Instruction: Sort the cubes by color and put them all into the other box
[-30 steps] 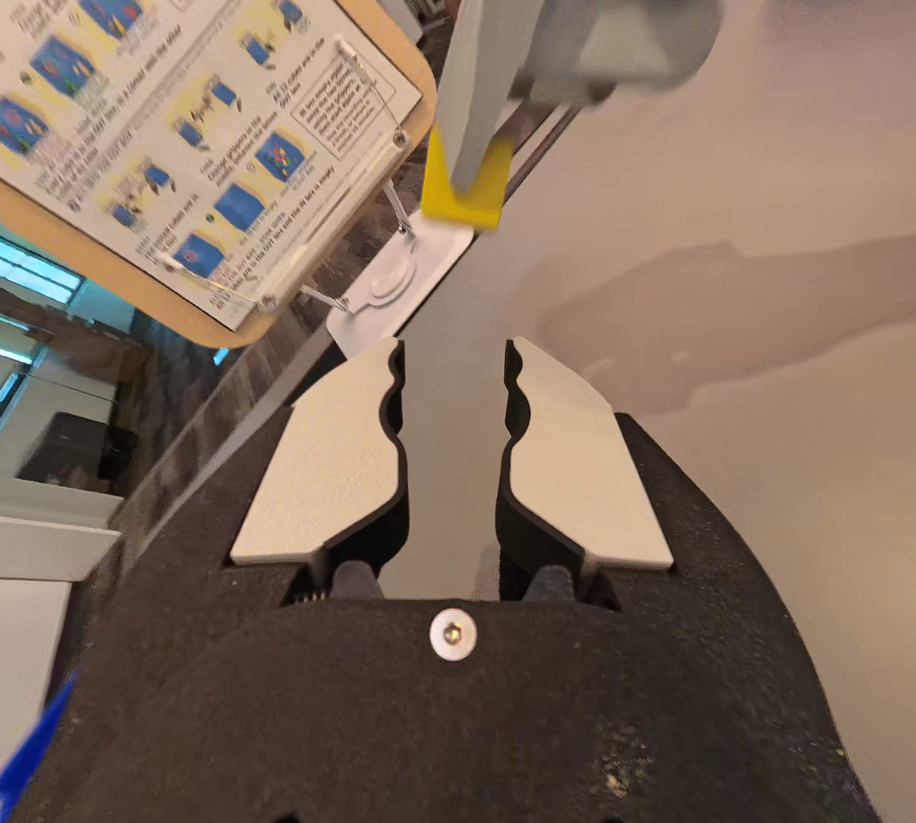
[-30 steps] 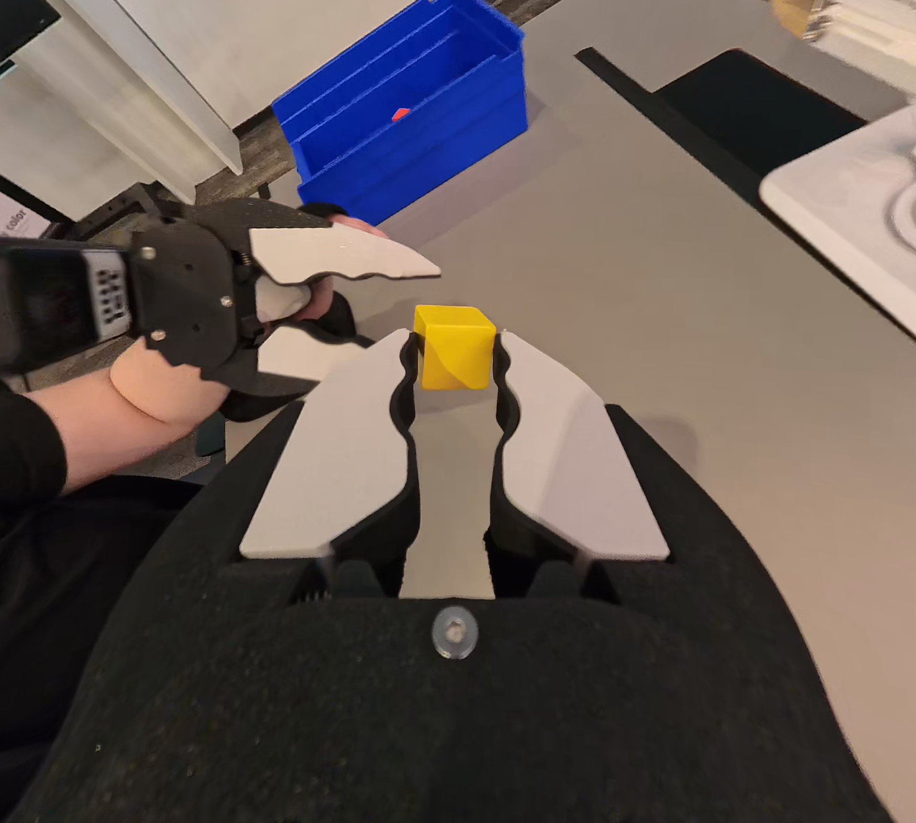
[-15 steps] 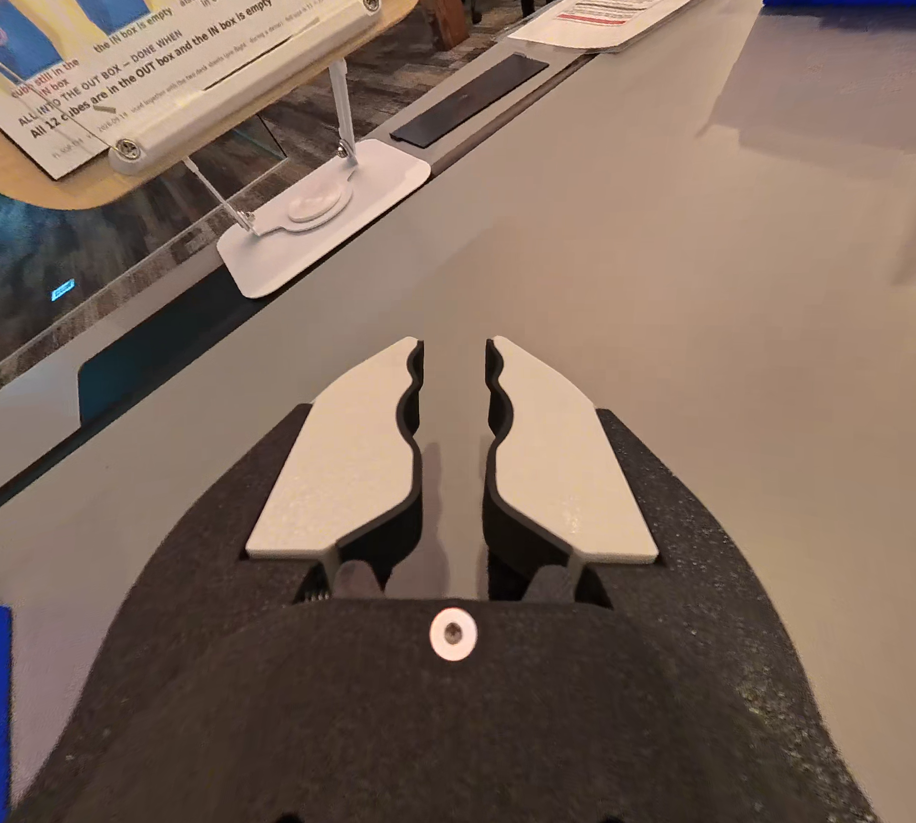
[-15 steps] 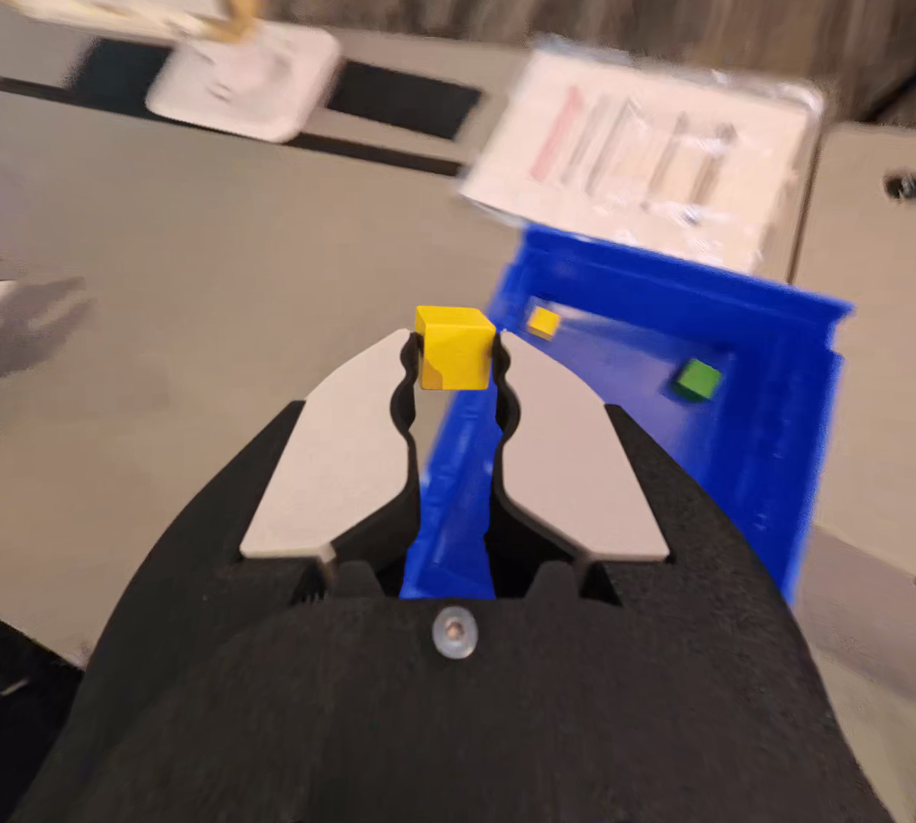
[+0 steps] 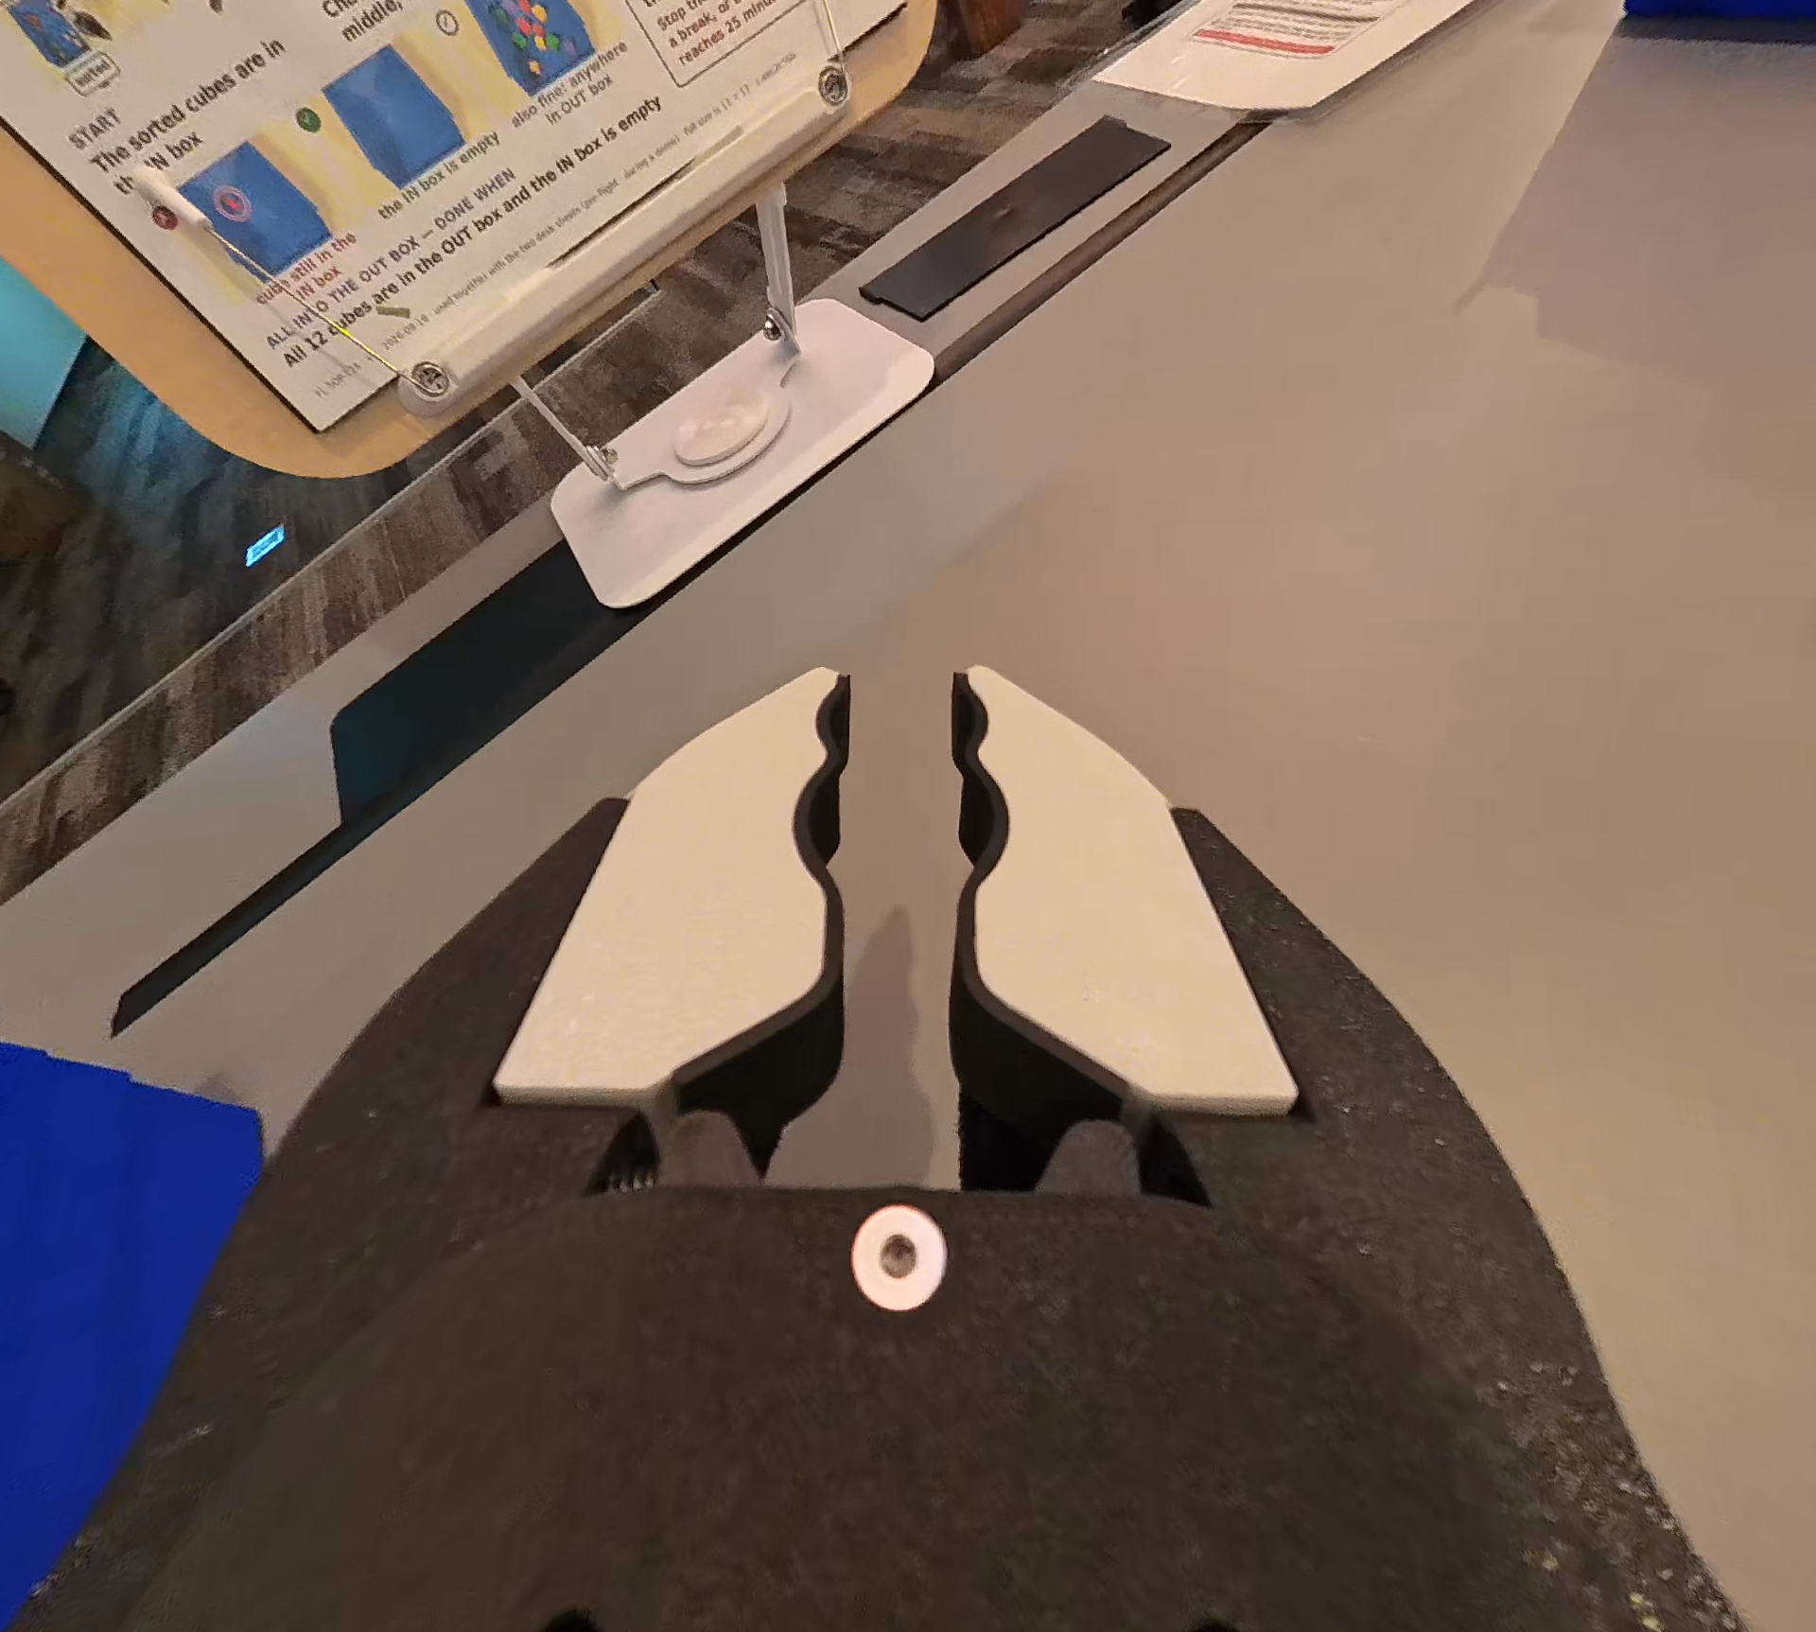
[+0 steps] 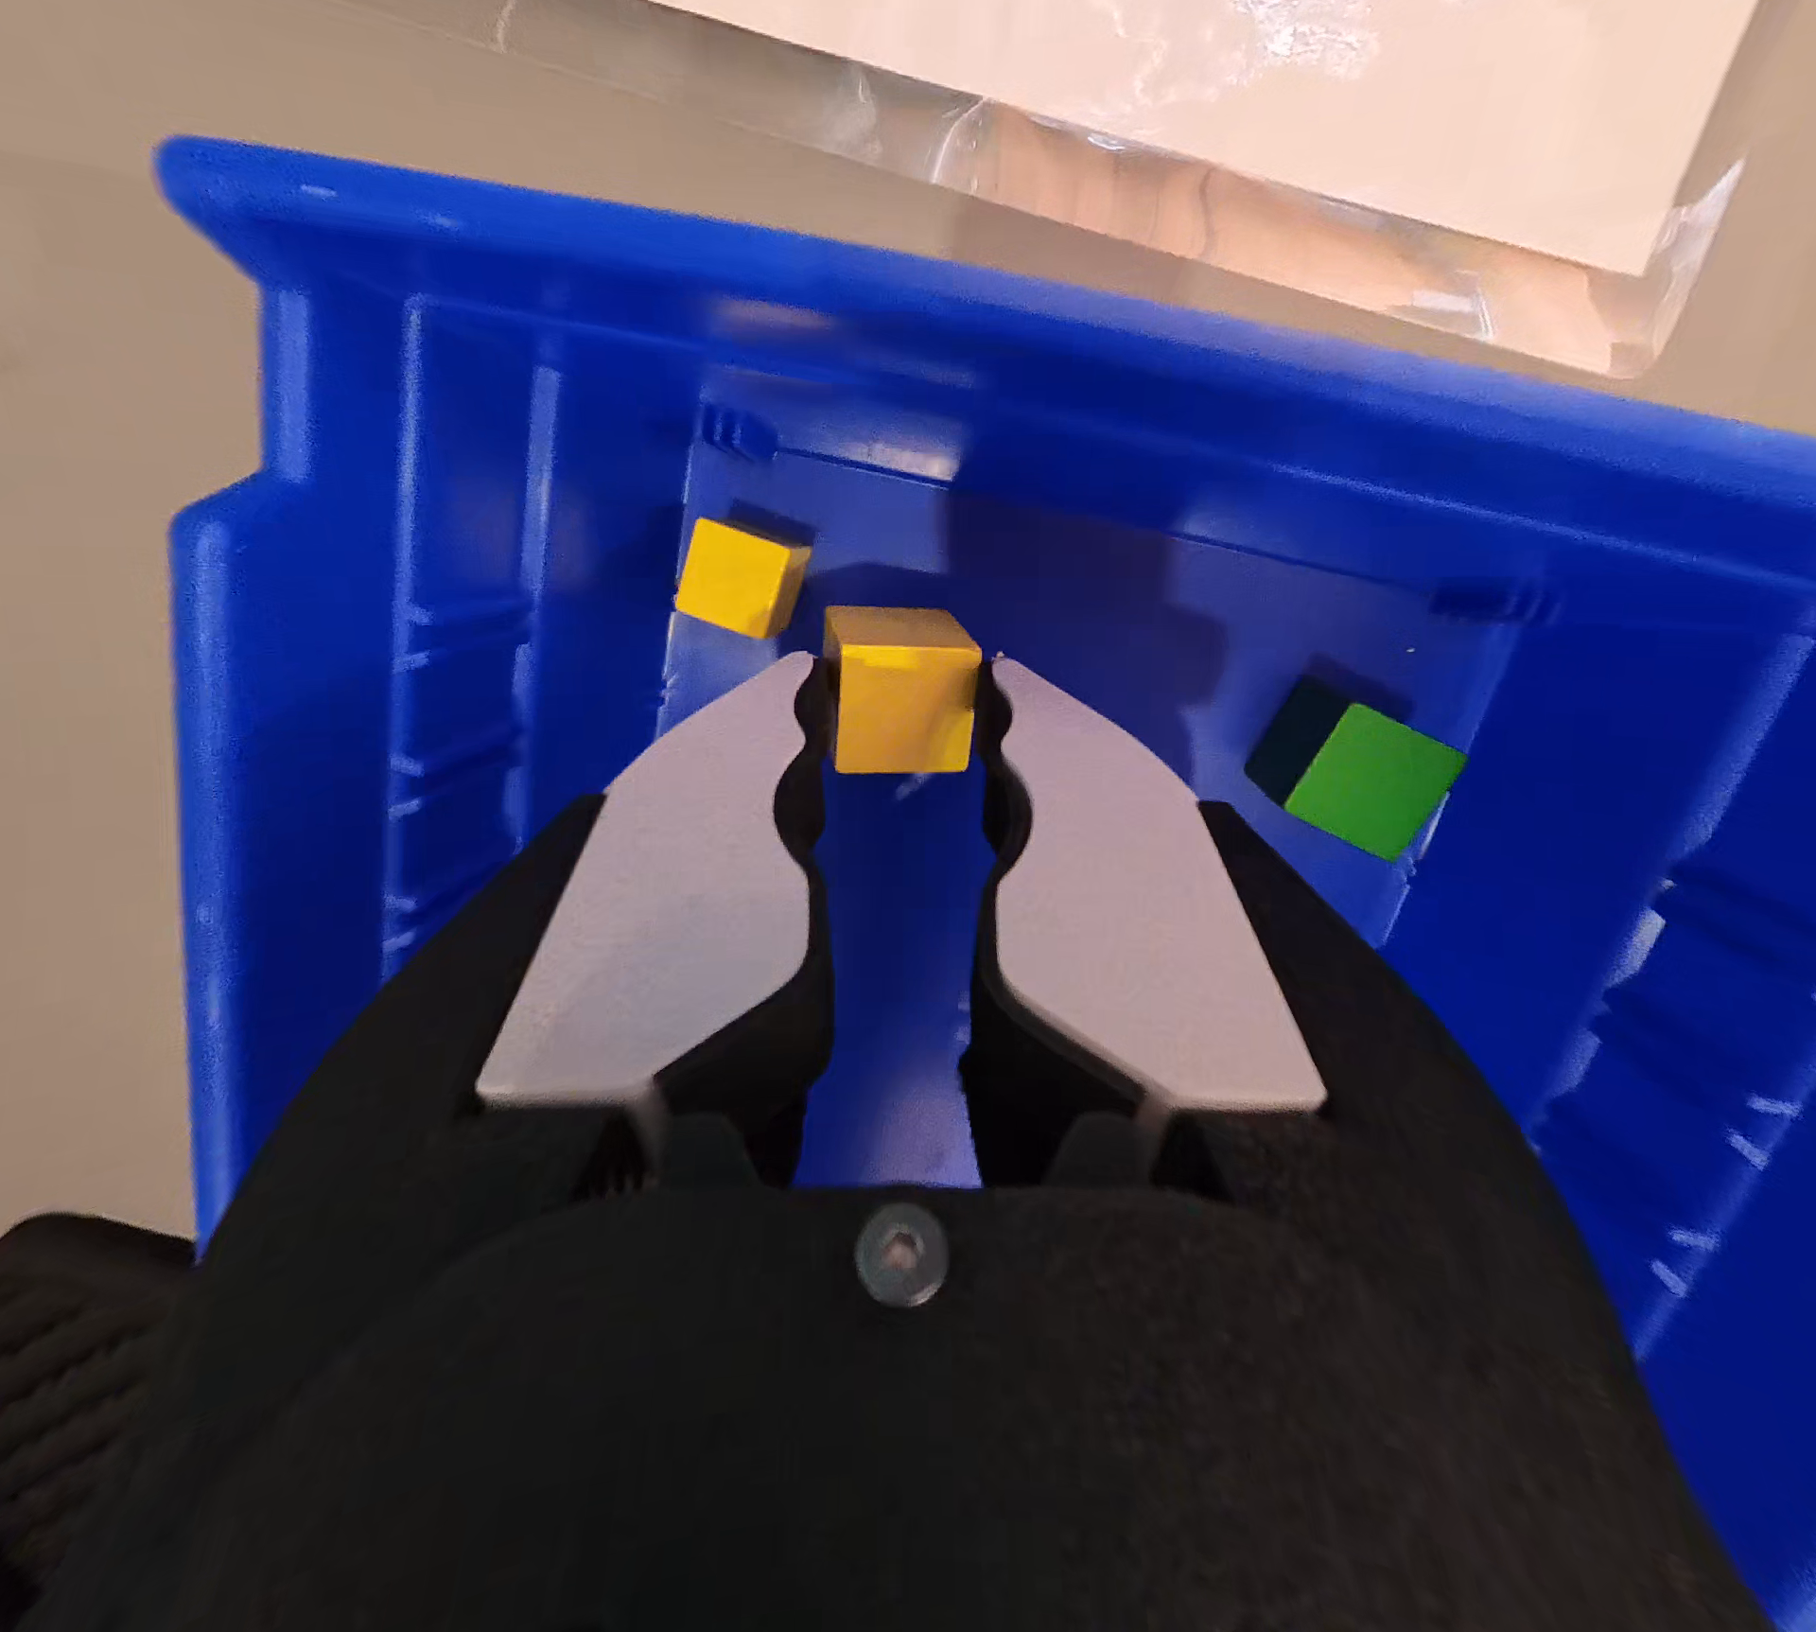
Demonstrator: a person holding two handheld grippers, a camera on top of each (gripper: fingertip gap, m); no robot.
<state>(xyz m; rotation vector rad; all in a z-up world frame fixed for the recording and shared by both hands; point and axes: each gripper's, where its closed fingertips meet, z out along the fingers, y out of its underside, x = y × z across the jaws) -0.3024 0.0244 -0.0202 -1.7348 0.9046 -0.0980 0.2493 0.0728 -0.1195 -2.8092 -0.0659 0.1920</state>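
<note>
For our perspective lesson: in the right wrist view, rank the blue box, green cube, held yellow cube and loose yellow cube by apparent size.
1. Blue box
2. Green cube and held yellow cube: alike, and the held one sits nearer the camera
3. Loose yellow cube

Left view low along table [image 5: 1277, 504]; right view close above box [image 6: 1081, 366].

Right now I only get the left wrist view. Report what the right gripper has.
Observer: The right gripper is shut on a yellow cube.
Operator: Say where it is.
Observer: Over the inside of the blue box. I can't tell whether the cube touches the floor.
Operator: List what lies in that box.
Observer: A second yellow cube just left of the held one, and a green cube to its right.
</note>
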